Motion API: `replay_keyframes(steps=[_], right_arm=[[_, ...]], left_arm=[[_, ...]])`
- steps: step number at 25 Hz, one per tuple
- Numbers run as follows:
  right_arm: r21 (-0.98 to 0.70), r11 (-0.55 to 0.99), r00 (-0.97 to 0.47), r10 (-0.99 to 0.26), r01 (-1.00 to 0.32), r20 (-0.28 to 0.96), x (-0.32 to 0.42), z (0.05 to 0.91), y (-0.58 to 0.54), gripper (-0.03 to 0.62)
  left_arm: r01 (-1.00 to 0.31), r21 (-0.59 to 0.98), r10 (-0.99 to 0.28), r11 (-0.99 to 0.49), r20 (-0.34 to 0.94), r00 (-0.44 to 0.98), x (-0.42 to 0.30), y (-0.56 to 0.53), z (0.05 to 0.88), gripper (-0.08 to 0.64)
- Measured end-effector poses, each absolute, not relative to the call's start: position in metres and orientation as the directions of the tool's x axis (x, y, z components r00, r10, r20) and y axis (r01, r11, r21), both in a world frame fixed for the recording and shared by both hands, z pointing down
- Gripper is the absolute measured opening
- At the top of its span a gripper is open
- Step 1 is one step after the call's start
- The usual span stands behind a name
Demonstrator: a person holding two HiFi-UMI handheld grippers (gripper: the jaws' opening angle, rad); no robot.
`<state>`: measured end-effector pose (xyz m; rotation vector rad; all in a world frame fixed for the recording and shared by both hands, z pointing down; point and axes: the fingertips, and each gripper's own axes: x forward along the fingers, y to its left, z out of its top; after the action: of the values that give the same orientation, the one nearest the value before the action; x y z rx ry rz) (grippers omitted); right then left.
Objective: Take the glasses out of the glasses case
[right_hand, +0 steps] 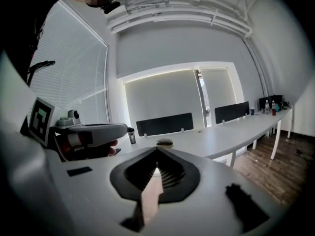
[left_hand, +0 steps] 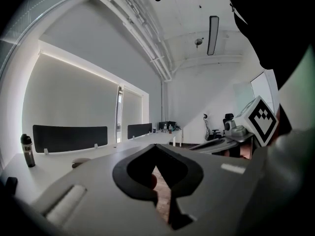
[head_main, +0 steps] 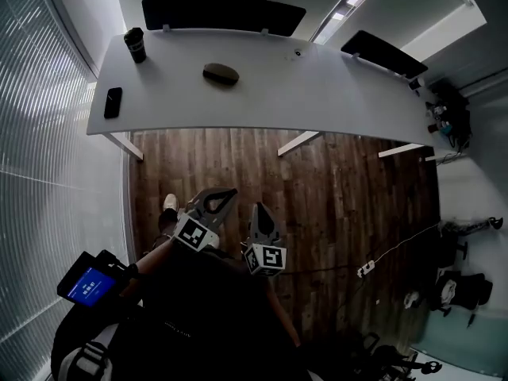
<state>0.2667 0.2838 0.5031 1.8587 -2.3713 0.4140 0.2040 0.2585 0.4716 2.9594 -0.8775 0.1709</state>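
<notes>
The glasses case (head_main: 221, 74), a dark oval shell, lies closed on the long white table (head_main: 317, 94), left of its middle. It also shows small in the left gripper view as the case (left_hand: 81, 162) and in the right gripper view as the case (right_hand: 164, 142). Both grippers hang over the wood floor, well short of the table's near edge. My left gripper (head_main: 230, 191) points toward the table with its tips together (left_hand: 155, 146) and nothing between them. My right gripper (head_main: 259, 207) is beside it, shut and empty (right_hand: 157, 149).
A dark bottle (head_main: 136, 44) and a black phone (head_main: 113, 102) sit at the table's left end. Black divider panels (head_main: 222, 12) line the far edge. White table legs (head_main: 298, 143) stand below. A cable with a power strip (head_main: 365, 268) lies on the floor at right.
</notes>
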Motion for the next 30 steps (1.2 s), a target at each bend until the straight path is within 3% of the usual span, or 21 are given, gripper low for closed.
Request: replay_keyframes(steps=[5,11,23,30], right_arm=[[-0.133,0.251,-0.277,-0.932,-0.959,0.233,0.258,0.495,0.27,0.006],[-0.12,0.264,-0.287,-0.924,-0.957,0.253,0.178,0.496,0.211,0.006],[-0.091,0.338,-0.349,-0.921,-0.937,0.174,0.055,0.471,0.129,0.006],[-0.028,0.383,-0.379,-0.897,-0.923,0.227,0.035,0.474,0.108,0.007]], left_arm=[[-0.556,0.027,-0.551,-0.831,0.101,0.828,0.199,0.247,0.465,0.006],[-0.57,0.057,-0.564,-0.82,0.087,0.821,0.119,0.187,0.465,0.006],[-0.642,0.109,-0.637,-0.759,0.081,0.767,-0.001,0.113,0.475,0.005],[-0.638,0.15,-0.63,-0.756,0.098,0.77,-0.012,0.089,0.486,0.006]])
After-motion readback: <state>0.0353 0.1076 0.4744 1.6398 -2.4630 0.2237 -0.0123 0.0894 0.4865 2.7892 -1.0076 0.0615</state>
